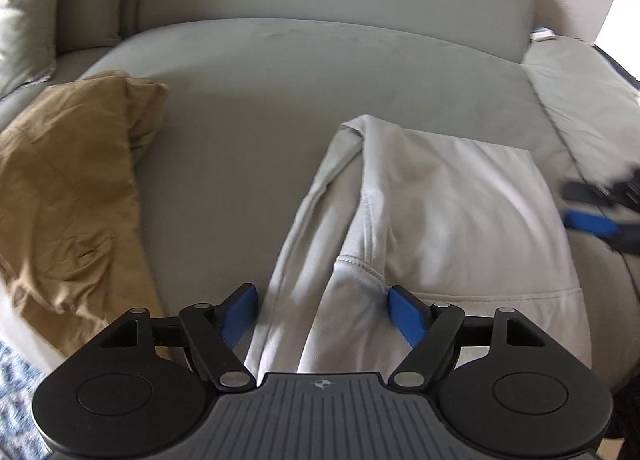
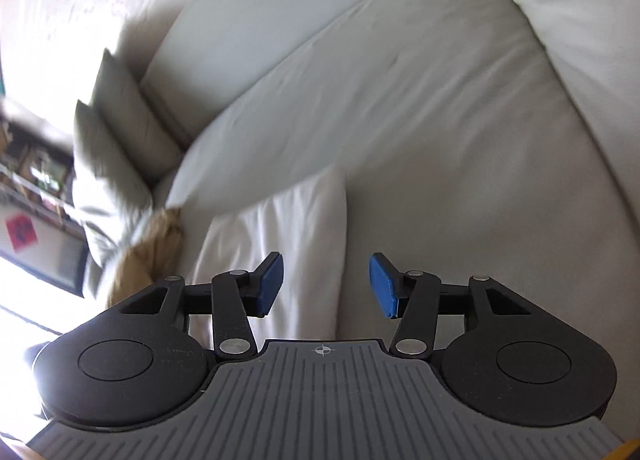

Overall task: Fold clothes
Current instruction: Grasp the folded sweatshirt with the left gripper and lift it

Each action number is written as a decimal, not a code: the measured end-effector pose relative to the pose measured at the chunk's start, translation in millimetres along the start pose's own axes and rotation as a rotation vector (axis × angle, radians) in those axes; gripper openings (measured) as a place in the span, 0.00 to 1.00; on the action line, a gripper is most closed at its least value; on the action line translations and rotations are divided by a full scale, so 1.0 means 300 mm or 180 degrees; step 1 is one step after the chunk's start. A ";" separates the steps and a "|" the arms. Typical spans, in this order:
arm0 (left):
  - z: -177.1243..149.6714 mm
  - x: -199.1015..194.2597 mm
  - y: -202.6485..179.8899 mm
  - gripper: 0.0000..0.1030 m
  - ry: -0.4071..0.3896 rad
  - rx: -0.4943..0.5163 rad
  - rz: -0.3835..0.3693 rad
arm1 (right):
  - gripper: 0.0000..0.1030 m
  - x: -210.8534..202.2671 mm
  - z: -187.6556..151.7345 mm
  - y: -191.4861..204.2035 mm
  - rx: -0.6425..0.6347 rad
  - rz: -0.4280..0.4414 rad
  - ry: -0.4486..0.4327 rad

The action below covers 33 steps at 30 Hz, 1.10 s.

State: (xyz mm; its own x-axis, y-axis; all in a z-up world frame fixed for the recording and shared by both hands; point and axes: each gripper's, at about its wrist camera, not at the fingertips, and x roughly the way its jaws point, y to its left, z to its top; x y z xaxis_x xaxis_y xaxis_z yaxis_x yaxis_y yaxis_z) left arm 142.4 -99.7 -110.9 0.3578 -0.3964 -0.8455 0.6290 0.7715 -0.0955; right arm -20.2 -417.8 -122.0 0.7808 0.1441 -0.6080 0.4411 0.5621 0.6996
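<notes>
Two garments, two hand-held grippers, one sofa.
sofa: grey sofa (image 1: 248,108) carries everything; broad seat cushion, back cushion behind, loose pillows (image 2: 116,164) at its left end.
tan garment: one tan garment (image 1: 68,196), crumpled in a heap on the left of the seat, well apart from the other piece; looks not yet folded.
pale hoodie: one pale hoodie (image 1: 448,220) on the right near part of the seat, lying flat, body roughly squared off, one sleeve (image 1: 308,228) trailing along its left edge toward the near side. Pocket seam visible near the left gripper.
left hand-held gripper: left hand-held gripper (image 1: 322,310) has jaws spread wide, hovering low over the sleeve and left edge of the hoodie. Cloth lies between the blue pads but they are not pressing on it. Nothing held.
right hand-held gripper: right hand-held gripper (image 2: 326,284) has jaws apart, empty, over the hoodie's right edge. Left wrist view shows it blurred at far right.
step (judgement): mid-fold on the hoodie; both grippers free, likely lining up the next grab.
next move (judgement): close on sleeve or edge through all layers, lift both sides evenly, lay over without dragging the squared body.
risk: loose sleeve may slip out of the fold.
</notes>
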 end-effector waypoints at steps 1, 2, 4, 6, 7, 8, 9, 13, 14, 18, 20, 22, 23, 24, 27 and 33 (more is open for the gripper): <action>-0.001 0.002 0.006 0.67 0.0008 0.0011 -0.0075 | 0.53 0.030 0.014 -0.008 0.0073 0.0028 0.0005; -0.003 0.004 0.012 0.65 0.0015 0.0023 -0.0147 | 0.52 0.059 0.028 -0.017 0.0146 0.0055 0.0009; -0.005 0.004 0.018 0.56 0.0008 0.0040 -0.0258 | 0.50 0.111 0.046 -0.031 0.0259 0.0179 -0.0009; -0.008 0.001 0.014 0.40 -0.0007 0.0091 -0.0339 | 0.32 0.152 0.053 -0.022 0.0239 0.0131 0.0029; -0.011 -0.004 0.001 0.33 -0.0018 0.0152 -0.0356 | 0.07 0.170 0.056 -0.015 0.0209 0.0064 0.0064; -0.013 -0.008 -0.012 0.26 -0.0030 0.0212 -0.0373 | 0.05 0.172 0.056 -0.004 0.0134 0.0007 0.0061; -0.015 -0.013 -0.025 0.10 -0.0042 0.0273 -0.0389 | 0.05 0.164 0.053 0.011 0.0019 -0.0032 0.0016; -0.008 -0.025 -0.068 0.09 -0.0037 0.0178 -0.0332 | 0.03 0.076 0.073 0.088 -0.0323 -0.0112 -0.0298; 0.000 -0.026 -0.070 0.09 -0.0029 0.0048 -0.0408 | 0.03 0.046 0.084 0.112 -0.0413 -0.0144 -0.0365; 0.040 -0.005 -0.113 0.09 0.0046 -0.0359 -0.0934 | 0.03 -0.074 0.145 0.187 -0.0681 -0.0398 -0.0711; 0.060 0.023 -0.154 0.14 0.0098 -0.0407 -0.0989 | 0.04 -0.103 0.191 0.189 -0.0668 -0.0547 -0.0774; 0.073 0.056 -0.193 0.31 0.0147 -0.0315 -0.0734 | 0.26 -0.077 0.233 0.144 -0.0560 -0.0679 -0.0483; 0.071 0.059 -0.207 0.37 0.0141 -0.0267 -0.0587 | 0.36 -0.068 0.237 0.118 -0.0479 -0.0767 -0.0341; 0.064 0.044 -0.212 0.41 0.0092 -0.0248 -0.0519 | 0.50 -0.060 0.239 0.092 -0.0395 -0.0857 -0.0201; 0.028 -0.037 -0.202 0.48 -0.0088 -0.0207 -0.0364 | 0.62 -0.143 0.177 0.038 -0.0403 -0.0787 -0.0303; -0.009 -0.077 -0.193 0.58 -0.0124 -0.0134 -0.0350 | 0.65 -0.272 0.006 -0.116 -0.0208 -0.0475 0.0071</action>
State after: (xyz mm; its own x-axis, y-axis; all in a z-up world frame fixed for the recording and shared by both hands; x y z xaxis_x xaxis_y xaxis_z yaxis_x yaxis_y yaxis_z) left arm 96.0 -133.8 -87.2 0.3153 -0.4980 -0.8078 0.6365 0.7423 -0.2092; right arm -98.6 -450.6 -96.1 0.6983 0.0726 -0.7121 0.5212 0.6303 0.5754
